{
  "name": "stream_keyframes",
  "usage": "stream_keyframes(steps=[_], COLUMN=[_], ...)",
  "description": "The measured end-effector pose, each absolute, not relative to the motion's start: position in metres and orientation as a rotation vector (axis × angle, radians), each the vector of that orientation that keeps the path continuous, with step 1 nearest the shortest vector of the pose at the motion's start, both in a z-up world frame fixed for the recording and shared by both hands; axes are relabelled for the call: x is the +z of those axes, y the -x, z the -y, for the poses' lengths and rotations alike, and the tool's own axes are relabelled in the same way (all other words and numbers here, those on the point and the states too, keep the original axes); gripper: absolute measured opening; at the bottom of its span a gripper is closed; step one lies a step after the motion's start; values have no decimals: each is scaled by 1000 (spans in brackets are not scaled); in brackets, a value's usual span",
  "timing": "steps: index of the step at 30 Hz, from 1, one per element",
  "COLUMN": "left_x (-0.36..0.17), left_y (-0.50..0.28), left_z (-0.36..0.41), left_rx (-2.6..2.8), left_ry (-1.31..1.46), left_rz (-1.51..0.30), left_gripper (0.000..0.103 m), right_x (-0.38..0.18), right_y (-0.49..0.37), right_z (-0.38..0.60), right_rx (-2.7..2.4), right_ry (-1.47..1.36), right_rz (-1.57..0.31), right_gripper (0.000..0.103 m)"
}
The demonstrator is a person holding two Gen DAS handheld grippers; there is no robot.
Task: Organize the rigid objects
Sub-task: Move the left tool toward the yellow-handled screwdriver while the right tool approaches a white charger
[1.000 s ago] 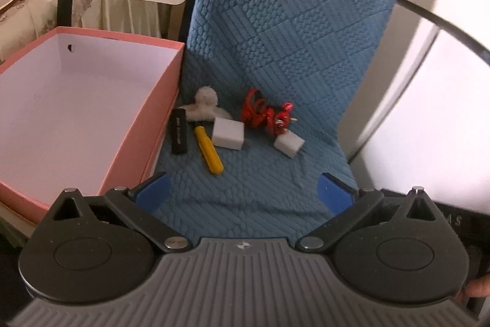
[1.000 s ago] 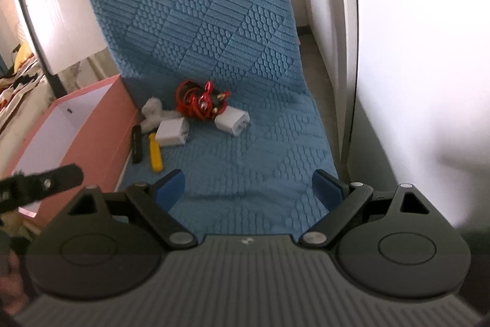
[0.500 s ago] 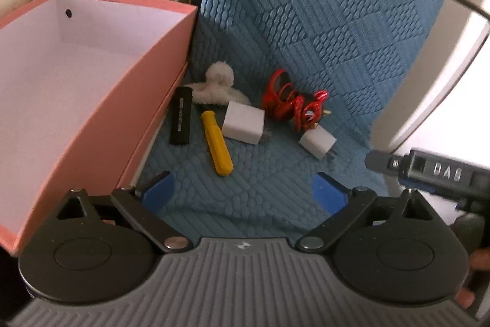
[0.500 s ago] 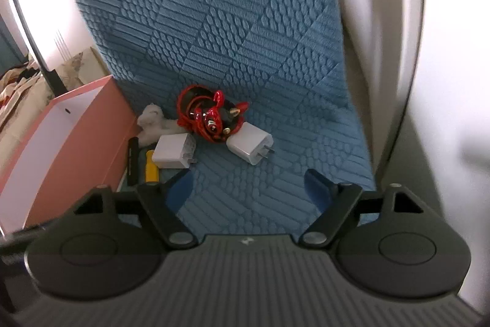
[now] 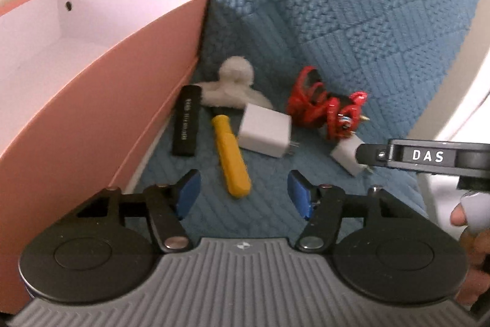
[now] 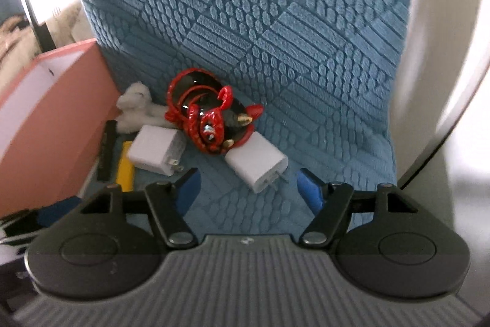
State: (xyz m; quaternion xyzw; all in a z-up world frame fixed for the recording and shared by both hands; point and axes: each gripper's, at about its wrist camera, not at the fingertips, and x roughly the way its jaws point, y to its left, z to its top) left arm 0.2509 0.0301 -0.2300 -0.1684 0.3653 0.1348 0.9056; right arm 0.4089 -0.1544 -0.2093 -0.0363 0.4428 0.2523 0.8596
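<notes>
I was on the approach: both tools, left (image 5: 243, 193) over the yellow handle (image 5: 231, 157), right (image 6: 248, 192) over a charger (image 6: 258, 164), were closing, nothing pinched yet. Next: grip, carry to the box (image 5: 101, 72).

Chargers (image 6: 154, 150), yellow tool (image 5: 231, 157), red cable (image 6: 208, 118) — clustered beside pink box (image 5: 101, 100).
</notes>
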Motion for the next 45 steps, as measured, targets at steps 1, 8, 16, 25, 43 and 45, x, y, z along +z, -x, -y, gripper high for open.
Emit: stream_keyframes(steps=[1, 8, 16, 25, 43, 45], left_x=[-233, -244, -250, -245, -240, -239], left_y=[-252, -267, -282, -279, -233, -228], left_z=[-32, -38, -40, -35, -42, -43], left_rx=[282, 282, 282, 251, 225, 218], left_ry=[347, 306, 308, 318, 347, 348], left_rz=[-754, -755, -797, -813, -837, -839], left_gripper=[68, 64, 46, 21, 19, 19], right_x=[-211, -222, -240, -247, -252, -251], right_y=[-411, -430, -442, -445, -408, -401], right_z=[152, 137, 123, 114, 147, 151], right_rx=[531, 525, 504, 503, 482, 487], right_ry=[92, 140, 180, 179, 171, 164], right_rz=[-931, -947, -997, -997, -1045, -1051], right_gripper=[71, 71, 71, 61, 46, 46])
